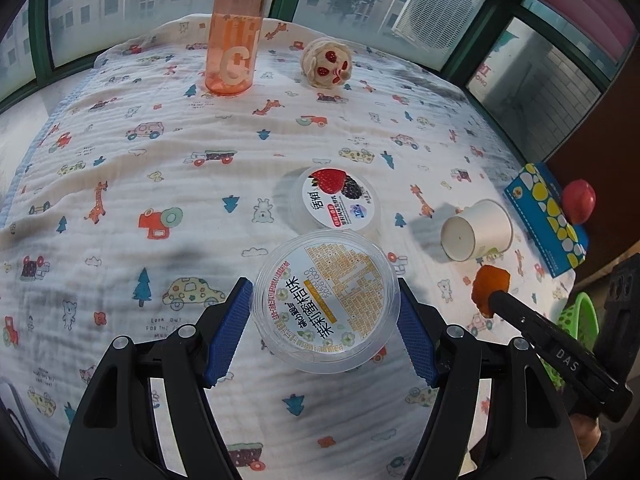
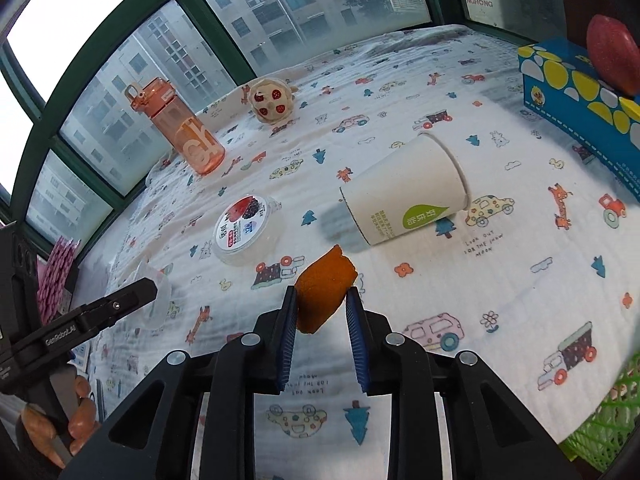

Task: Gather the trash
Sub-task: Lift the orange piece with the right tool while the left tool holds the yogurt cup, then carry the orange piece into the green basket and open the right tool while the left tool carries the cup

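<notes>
A clear plastic cup (image 1: 326,304) with a printed lid sits between the blue pads of my left gripper (image 1: 325,308), which is shut on its sides just above the cloth. My right gripper (image 2: 322,300) is shut on a piece of orange peel (image 2: 324,284) and holds it off the bed. The same orange peel (image 1: 490,284) shows at the right of the left wrist view. A small yogurt cup (image 1: 340,200) with a berry lid lies beyond. A white paper cup (image 2: 404,192) lies on its side to the right.
A printed blanket (image 1: 160,160) covers the surface. An orange water bottle (image 1: 234,40) and a round toy (image 1: 326,64) stand at the far edge by the windows. A blue tissue box (image 2: 580,92) with a red apple (image 2: 612,52) is at right. A green basket (image 2: 608,412) sits at the near right.
</notes>
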`<action>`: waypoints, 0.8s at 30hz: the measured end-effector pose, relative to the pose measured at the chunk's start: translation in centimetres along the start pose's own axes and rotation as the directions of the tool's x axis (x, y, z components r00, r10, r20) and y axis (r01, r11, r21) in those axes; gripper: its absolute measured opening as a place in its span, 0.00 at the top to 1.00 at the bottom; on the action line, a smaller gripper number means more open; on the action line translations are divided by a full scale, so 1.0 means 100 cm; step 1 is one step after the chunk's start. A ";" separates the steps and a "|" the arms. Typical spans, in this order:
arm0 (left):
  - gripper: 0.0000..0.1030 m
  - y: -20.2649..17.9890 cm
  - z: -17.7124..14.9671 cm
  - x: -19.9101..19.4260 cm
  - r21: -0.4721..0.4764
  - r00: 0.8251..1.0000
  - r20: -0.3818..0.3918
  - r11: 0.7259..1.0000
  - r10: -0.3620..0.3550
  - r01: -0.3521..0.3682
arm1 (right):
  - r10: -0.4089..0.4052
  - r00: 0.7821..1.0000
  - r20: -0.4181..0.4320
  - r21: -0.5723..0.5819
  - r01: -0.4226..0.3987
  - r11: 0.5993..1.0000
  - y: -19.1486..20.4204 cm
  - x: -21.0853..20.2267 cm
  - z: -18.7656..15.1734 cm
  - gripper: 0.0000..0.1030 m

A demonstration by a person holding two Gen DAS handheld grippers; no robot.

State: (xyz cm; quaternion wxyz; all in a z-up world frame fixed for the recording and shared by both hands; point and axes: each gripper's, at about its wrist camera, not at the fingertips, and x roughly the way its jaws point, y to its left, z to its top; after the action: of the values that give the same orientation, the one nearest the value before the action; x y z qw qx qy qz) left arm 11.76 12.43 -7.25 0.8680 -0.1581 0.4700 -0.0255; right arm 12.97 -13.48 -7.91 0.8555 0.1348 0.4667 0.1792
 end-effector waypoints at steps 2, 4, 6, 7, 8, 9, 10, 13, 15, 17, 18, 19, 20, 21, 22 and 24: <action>0.33 -0.009 -0.002 -0.002 0.015 1.000 0.001 1.000 -0.009 0.009 | -0.005 1.000 0.011 -0.001 0.005 1.000 -0.007 -0.016 -0.005 0.77; 0.33 -0.019 -0.003 -0.005 0.029 1.000 0.003 0.999 -0.022 0.022 | -0.012 1.000 0.027 0.014 0.012 1.000 -0.016 -0.033 -0.011 0.77; 0.33 -0.032 -0.005 -0.008 0.049 0.999 0.005 0.998 -0.036 0.036 | -0.025 0.999 0.048 0.028 0.023 0.999 -0.028 -0.052 -0.017 0.77; 0.33 -0.039 -0.006 -0.009 0.061 0.999 0.004 0.997 -0.045 0.045 | -0.039 0.997 0.063 0.030 0.037 0.999 -0.033 -0.062 -0.020 0.77; 0.33 -0.047 -0.007 -0.010 0.075 0.999 0.004 0.996 -0.054 0.053 | -0.052 0.996 0.077 0.033 0.049 0.998 -0.039 -0.071 -0.023 0.77; 0.33 -0.055 -0.008 -0.010 0.088 0.998 0.002 0.994 -0.063 0.062 | -0.063 0.994 0.091 0.040 0.060 0.997 -0.045 -0.081 -0.026 0.77; 0.33 -0.062 -0.009 -0.010 0.099 0.997 -0.002 0.993 -0.072 0.072 | -0.074 0.992 0.104 0.052 0.069 0.996 -0.052 -0.091 -0.029 0.77; 0.33 -0.085 -0.013 -0.009 0.132 0.995 -0.014 0.986 -0.099 0.100 | -0.116 0.983 0.139 0.088 0.104 0.991 -0.076 -0.121 -0.038 0.77; 0.33 -0.102 -0.016 -0.008 0.155 0.993 -0.022 0.981 -0.115 0.117 | -0.156 0.975 0.157 0.117 0.139 0.983 -0.095 -0.140 -0.043 0.77; 0.33 -0.118 -0.018 -0.008 0.175 0.991 -0.032 0.975 -0.133 0.137 | -0.200 0.965 0.169 0.148 0.176 0.973 -0.115 -0.158 -0.049 0.77; 0.33 -0.127 -0.020 -0.007 0.188 0.989 -0.036 0.972 -0.140 0.145 | -0.220 0.960 0.173 0.163 0.193 0.968 -0.125 -0.166 -0.051 0.77; 0.33 -0.136 -0.021 -0.007 0.201 0.988 -0.039 0.968 -0.148 0.153 | -0.241 0.955 0.173 0.176 0.210 0.962 -0.135 -0.173 -0.054 0.77; 0.33 -0.144 -0.022 -0.008 0.213 0.987 -0.043 0.964 -0.155 0.160 | -0.265 0.948 0.175 0.192 0.231 0.954 -0.146 -0.179 -0.057 0.77; 0.33 -0.153 -0.023 -0.008 0.226 0.986 -0.047 0.960 -0.161 0.168 | -0.289 0.941 0.175 0.207 0.252 0.945 -0.156 -0.186 -0.060 0.77; 0.33 -0.161 -0.025 -0.008 0.238 0.984 -0.052 0.955 -0.168 0.175 | -0.311 0.936 0.167 0.222 0.272 0.936 -0.167 -0.191 -0.063 0.76; 0.33 -0.176 -0.027 -0.007 0.257 0.982 -0.063 0.948 -0.179 0.189 | -0.350 0.924 0.152 0.257 0.305 0.917 -0.188 -0.200 -0.069 0.76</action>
State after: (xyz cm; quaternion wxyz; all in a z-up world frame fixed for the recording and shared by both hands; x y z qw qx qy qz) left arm 10.98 -4.80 -2.80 0.8657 -0.0846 0.4626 -0.1715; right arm 0.49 -38.55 -4.07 0.8937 0.1689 0.4142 -0.0361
